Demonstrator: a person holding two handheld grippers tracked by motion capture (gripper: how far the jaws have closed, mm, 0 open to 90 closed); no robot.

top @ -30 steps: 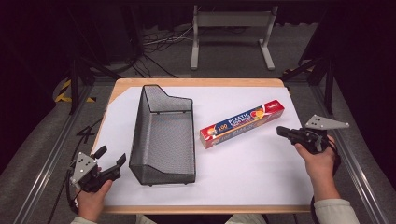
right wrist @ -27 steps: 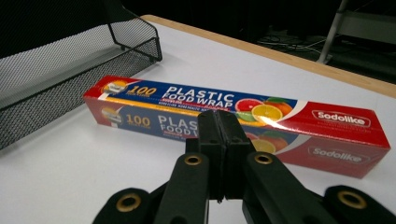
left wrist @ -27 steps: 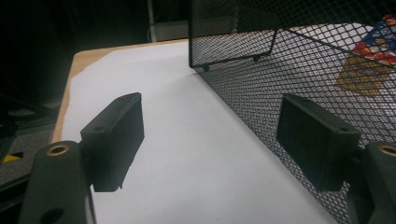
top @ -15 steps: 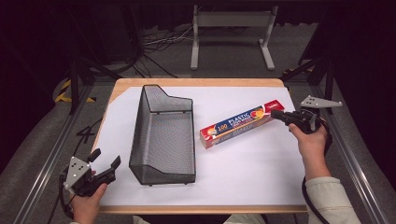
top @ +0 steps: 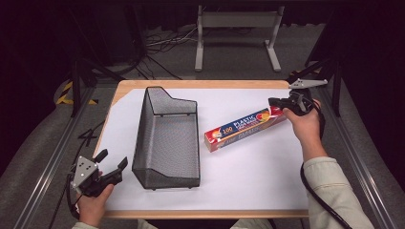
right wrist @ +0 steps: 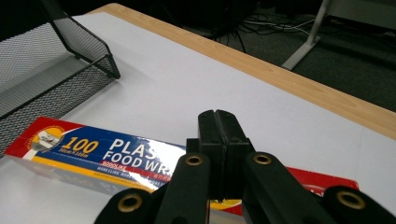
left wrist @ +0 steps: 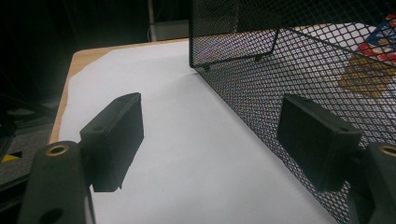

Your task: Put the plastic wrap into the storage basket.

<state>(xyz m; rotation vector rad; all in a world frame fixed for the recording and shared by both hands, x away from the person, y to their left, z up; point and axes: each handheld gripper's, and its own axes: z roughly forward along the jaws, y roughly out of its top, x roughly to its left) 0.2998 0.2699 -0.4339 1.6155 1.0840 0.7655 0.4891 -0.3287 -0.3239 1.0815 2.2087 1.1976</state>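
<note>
White tabletop (top: 248,181), "100 PLASTIC FOOD WRAP" box (top: 246,128); right claw (right wrist: 218,122) closed empty, left claw (left wrist: 210,140) wide.

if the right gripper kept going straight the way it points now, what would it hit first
Probably the plastic wrap box. The right gripper, jaws shut, points down over that box's red end, with nothing seen between them. Depth is unclear, so it might skim past toward the mesh basket.
</note>
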